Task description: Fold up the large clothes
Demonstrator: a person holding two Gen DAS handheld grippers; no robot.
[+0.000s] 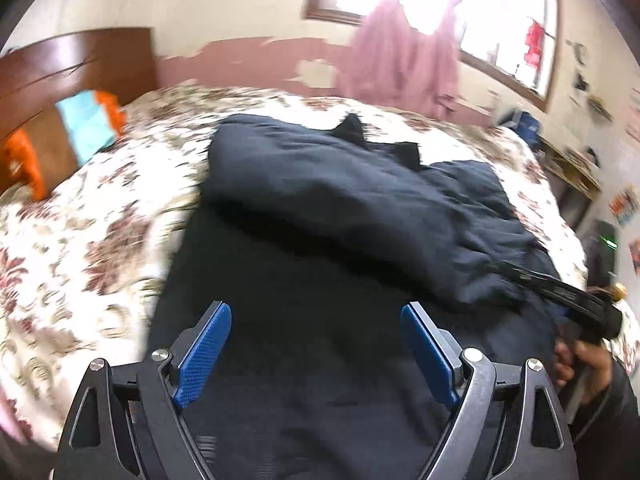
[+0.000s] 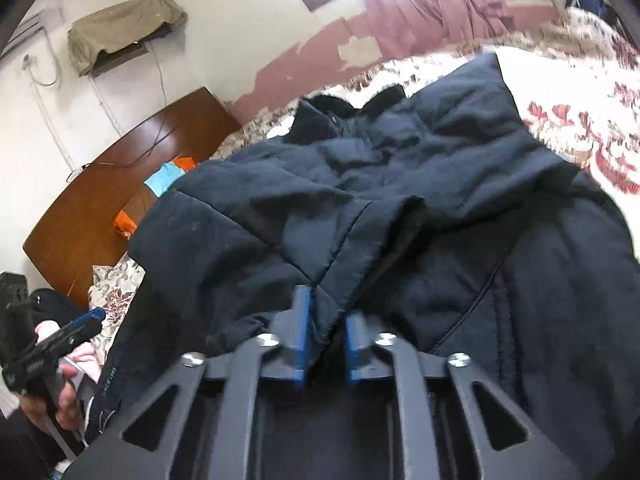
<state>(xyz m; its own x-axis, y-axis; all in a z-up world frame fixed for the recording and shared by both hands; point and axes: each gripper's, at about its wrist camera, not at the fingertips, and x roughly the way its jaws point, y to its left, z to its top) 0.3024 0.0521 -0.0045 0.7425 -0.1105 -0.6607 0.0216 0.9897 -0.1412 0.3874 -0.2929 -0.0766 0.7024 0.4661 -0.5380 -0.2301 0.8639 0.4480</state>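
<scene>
A large dark navy padded jacket point(image 1: 340, 200) lies partly folded on a floral bedspread point(image 1: 80, 240). In the left wrist view my left gripper point(image 1: 316, 312) hovers open over the jacket's near part, with nothing between its blue pads point(image 1: 204, 352). My right gripper point(image 2: 326, 308) is shut on a folded edge of the jacket point(image 2: 400, 180), and dark fabric is pinched between its blue pads. The right gripper point(image 1: 560, 292) also shows at the right edge of the left wrist view, held by a hand point(image 1: 580, 364). The left gripper point(image 2: 80, 324) appears low on the left in the right wrist view.
A brown wooden headboard point(image 1: 60, 72) stands at the bed's far left, with an orange and light blue item point(image 1: 88, 120) against it. A pink curtain point(image 1: 400, 60) hangs under a bright window. A cluttered shelf point(image 1: 572, 164) lines the right wall. A covered wall unit point(image 2: 124, 28) hangs high.
</scene>
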